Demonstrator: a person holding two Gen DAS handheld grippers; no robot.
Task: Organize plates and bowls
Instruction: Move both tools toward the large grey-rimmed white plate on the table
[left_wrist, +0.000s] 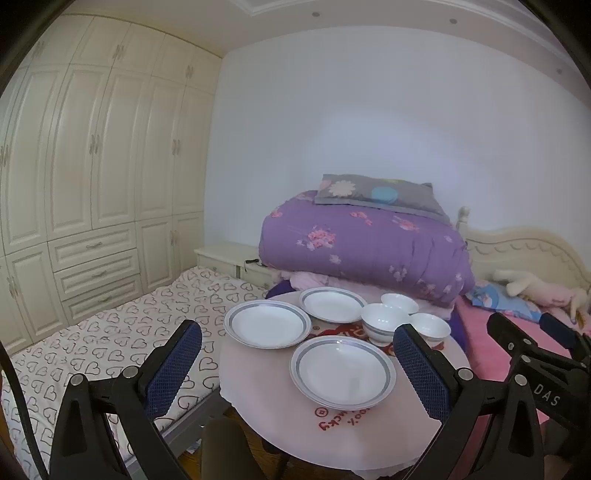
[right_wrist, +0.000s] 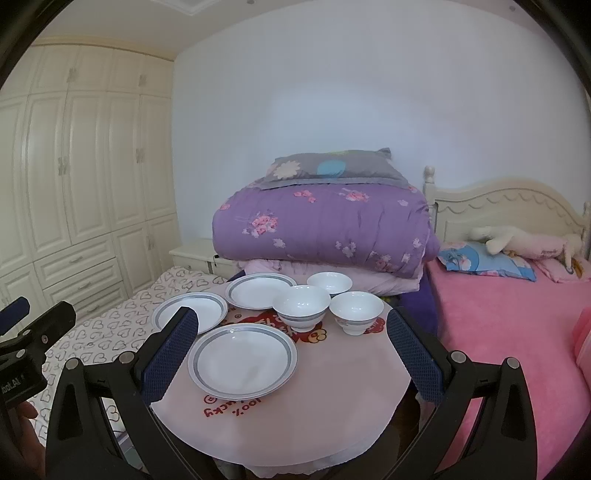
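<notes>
1. Bedroom setting: a round pink table (right_wrist: 332, 398) carries three plates and three bowls.
2. Left gripper (left_wrist: 297, 354) hovers wide apart, nearest plate (left_wrist: 342, 371) between its fingers, seemingly untouched.
3. Right gripper (right_wrist: 291, 341) is equally spread, empty, before the largest bowl (right_wrist: 301, 306).

The right tool's blue finger (left_wrist: 421, 369) covers part of the nearest bowl (left_wrist: 430, 326) at the left wrist view's right. The tabletop (right_wrist: 314, 406) is cut off at the right wrist view's bottom edge; its red print reads only partly.

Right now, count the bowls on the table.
3: the nearest bowl mid-table, the right bowl beside it, the far bowl behind both by the quilt. None seem hidden.
</notes>
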